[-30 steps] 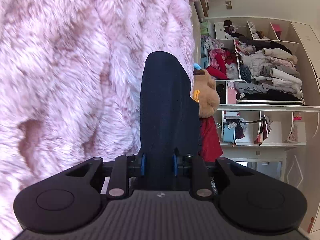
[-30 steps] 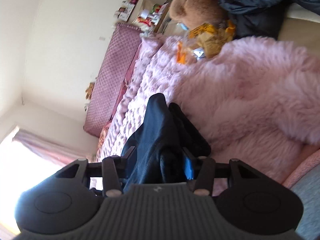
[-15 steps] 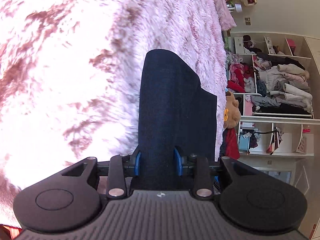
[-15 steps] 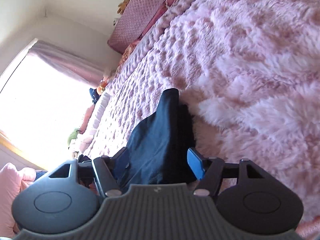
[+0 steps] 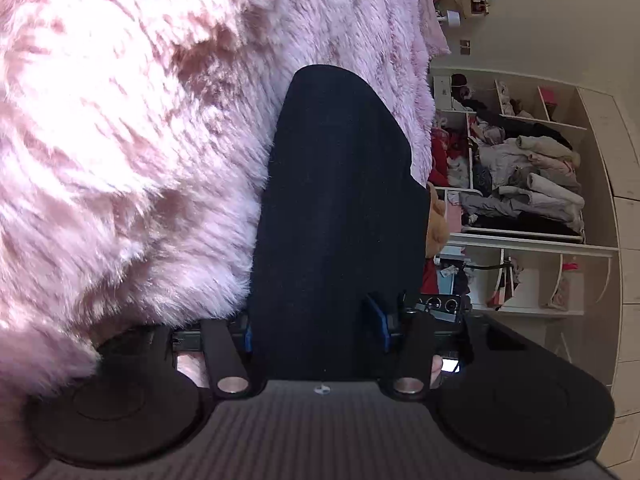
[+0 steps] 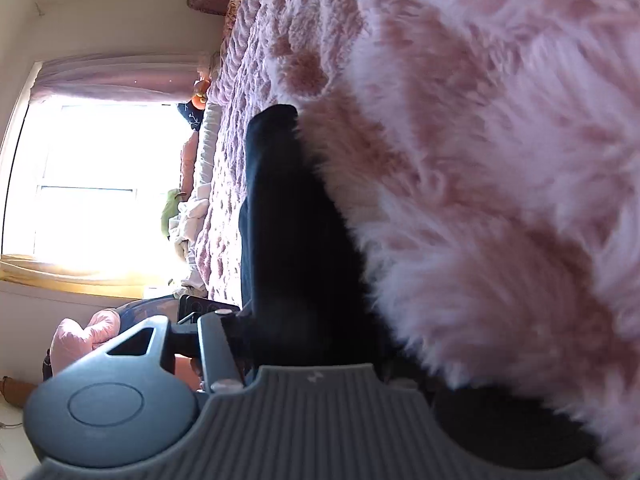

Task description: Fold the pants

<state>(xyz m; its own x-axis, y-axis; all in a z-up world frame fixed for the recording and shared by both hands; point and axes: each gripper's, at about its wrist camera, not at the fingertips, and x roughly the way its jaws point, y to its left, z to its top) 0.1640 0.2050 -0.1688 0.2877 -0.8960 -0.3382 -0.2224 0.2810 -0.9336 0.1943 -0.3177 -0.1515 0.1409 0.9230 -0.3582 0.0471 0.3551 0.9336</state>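
Navy cloth: one pair of pants [image 5: 336, 216], and you see it in both wrist views, lying on the bed.
Left gripper [image 5: 315, 326]: your two blue pads [image 5: 379, 320] stand apart, with the cloth running between them; the right pad sits clear of the fabric.
Right gripper [image 6: 308, 332]: only your left finger [image 6: 218, 344] shows; fur hides the other, so I cannot tell how the jaws stand.
Long axis: the pants run straight away from each gripper, narrowing to a rounded far end.
Pink fur blanket [image 5: 120, 128]: one, touching the pants along their side.
Open shelves [image 5: 520, 184]: one unit, crammed with clothes.
Window [image 6: 100, 184]: one, bright.
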